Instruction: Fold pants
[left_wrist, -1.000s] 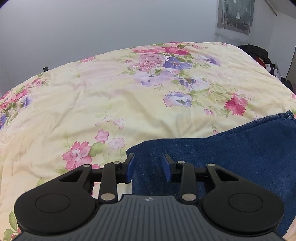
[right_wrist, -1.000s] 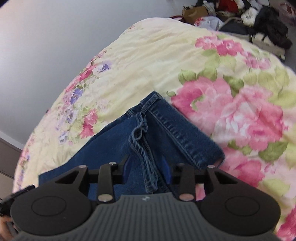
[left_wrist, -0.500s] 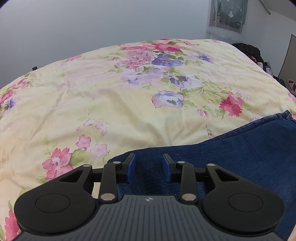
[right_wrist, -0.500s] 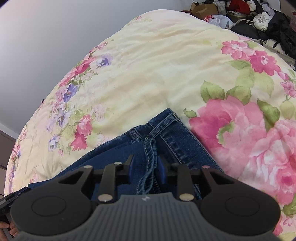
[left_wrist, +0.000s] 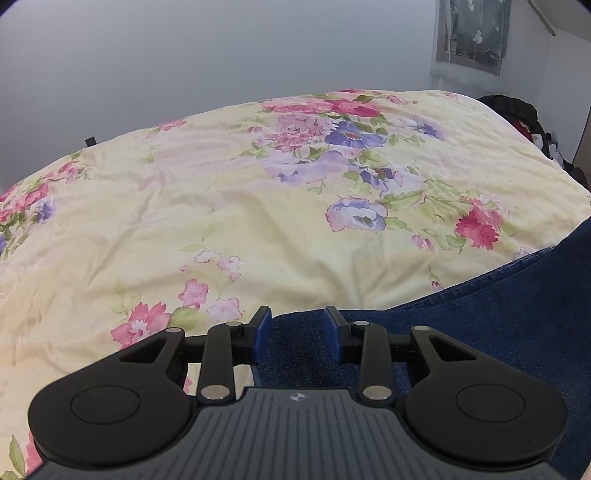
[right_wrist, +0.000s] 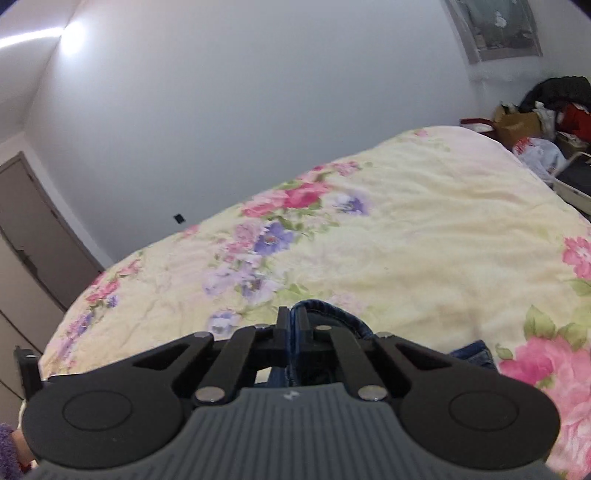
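Note:
Blue denim pants (left_wrist: 498, 325) lie on a floral bedspread (left_wrist: 258, 221), filling the lower right of the left wrist view. My left gripper (left_wrist: 295, 328) is open, its blue pads over the near left edge of the denim, with fabric showing in the gap. My right gripper (right_wrist: 293, 325) is shut on a thick folded denim edge of the pants (right_wrist: 332, 325) and holds it lifted above the bedspread (right_wrist: 406, 240). Most of the pants are hidden below the right gripper body.
A plain grey wall (right_wrist: 221, 110) stands behind the bed. A door (right_wrist: 29, 240) is at the left. Piled clothes and bags (right_wrist: 546, 122) sit at the far right of the bed. A dark heap (left_wrist: 517, 114) lies at the bed's far right corner.
My right gripper closed on the denim edge and lifted it, tilting the view up toward the wall. My left gripper stayed open and shifted slightly along the pants' edge.

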